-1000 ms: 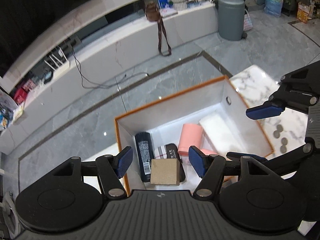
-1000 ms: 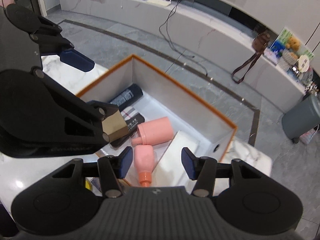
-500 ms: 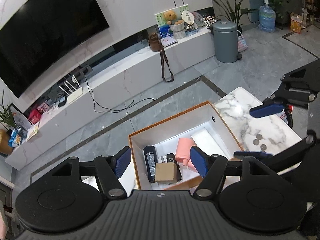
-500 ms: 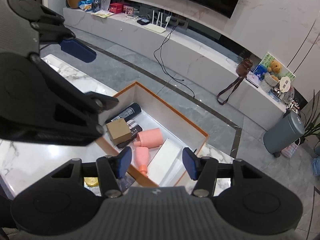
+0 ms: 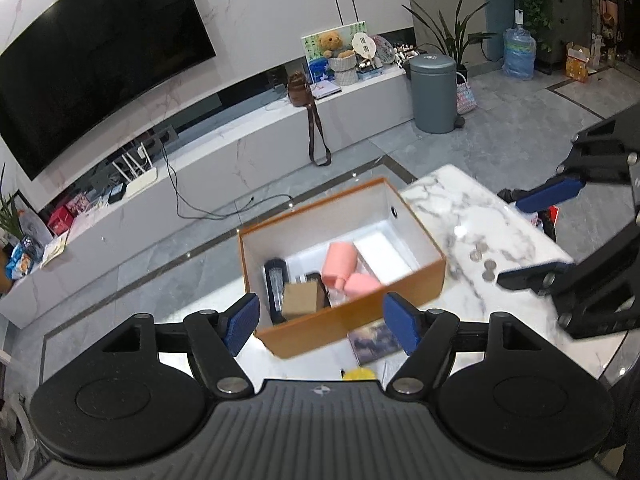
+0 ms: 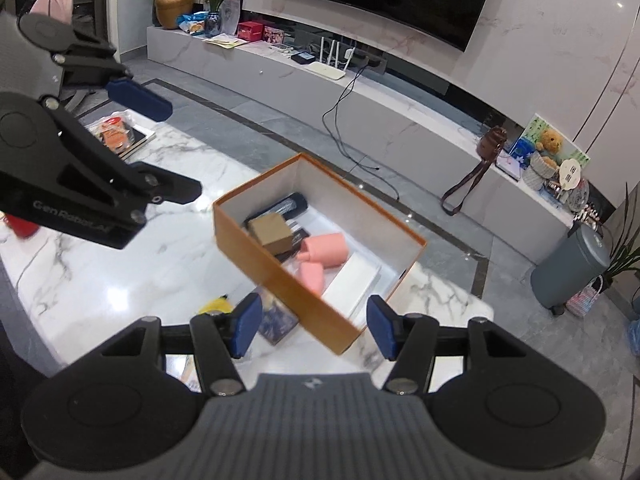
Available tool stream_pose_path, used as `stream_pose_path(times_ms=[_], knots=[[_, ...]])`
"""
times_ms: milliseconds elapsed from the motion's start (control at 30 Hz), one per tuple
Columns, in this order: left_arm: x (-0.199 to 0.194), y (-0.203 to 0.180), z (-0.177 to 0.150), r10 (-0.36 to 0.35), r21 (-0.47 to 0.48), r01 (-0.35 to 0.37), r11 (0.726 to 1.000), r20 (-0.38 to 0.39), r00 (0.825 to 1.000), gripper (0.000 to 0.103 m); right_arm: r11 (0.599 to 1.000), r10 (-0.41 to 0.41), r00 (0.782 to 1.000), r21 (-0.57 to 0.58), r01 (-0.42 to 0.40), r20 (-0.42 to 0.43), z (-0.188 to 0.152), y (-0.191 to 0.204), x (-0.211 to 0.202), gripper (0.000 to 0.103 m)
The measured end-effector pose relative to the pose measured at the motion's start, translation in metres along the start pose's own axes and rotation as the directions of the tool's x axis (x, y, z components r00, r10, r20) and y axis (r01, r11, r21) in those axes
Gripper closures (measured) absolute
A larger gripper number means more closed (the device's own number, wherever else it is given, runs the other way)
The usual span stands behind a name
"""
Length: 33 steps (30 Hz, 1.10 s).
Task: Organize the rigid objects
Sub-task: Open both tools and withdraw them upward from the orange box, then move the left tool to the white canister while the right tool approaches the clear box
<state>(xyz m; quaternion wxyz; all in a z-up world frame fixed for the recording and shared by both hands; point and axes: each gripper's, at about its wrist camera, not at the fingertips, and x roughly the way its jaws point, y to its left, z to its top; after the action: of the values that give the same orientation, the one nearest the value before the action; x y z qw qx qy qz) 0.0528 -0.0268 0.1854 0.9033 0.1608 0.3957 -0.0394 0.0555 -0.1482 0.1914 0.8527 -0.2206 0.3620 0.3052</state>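
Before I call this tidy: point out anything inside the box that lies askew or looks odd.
In the orange box, the brown carton rests tilted on top of the black items rather than flat, and the two pink bottles lie on their sides at crossed angles. The white case lies neatly along the wall. Nothing looks spilled or damaged.

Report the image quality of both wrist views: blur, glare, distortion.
Left wrist view: strong fisheye bending of the TV and ledge; the box and coins slightly motion-blurred. Right wrist view: same curvature; the box's near wall smeared, glare patches on the glossy marble table; the room dim, the box's interior brightest.
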Motion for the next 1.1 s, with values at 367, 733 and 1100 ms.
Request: stream_pose_path(times_ms=[367,733,1100], knots=[[0.046,-0.019,-0.08,-0.099,-0.165,0.086,0.983,-0.07,0.993,0.019,0.999,0.042,0.998,0.032,-0.04,-0.049,-0.052,0.016,0.032,0.044],[0.1,-0.05,-0.141,-0.141,-0.307,0.098,0.947,-0.119,0.983,0.019,0.996,0.078,0.989,0.052,-0.072,-0.124,-0.094,0.031,0.088,0.044],[0.147,-0.076,-0.193,-0.11,-0.453,0.029,0.891,-0.154,0.982,0.018,0.992,0.112,0.979,0.068,-0.101,-0.168,-0.111,0.036,0.14,0.043]])
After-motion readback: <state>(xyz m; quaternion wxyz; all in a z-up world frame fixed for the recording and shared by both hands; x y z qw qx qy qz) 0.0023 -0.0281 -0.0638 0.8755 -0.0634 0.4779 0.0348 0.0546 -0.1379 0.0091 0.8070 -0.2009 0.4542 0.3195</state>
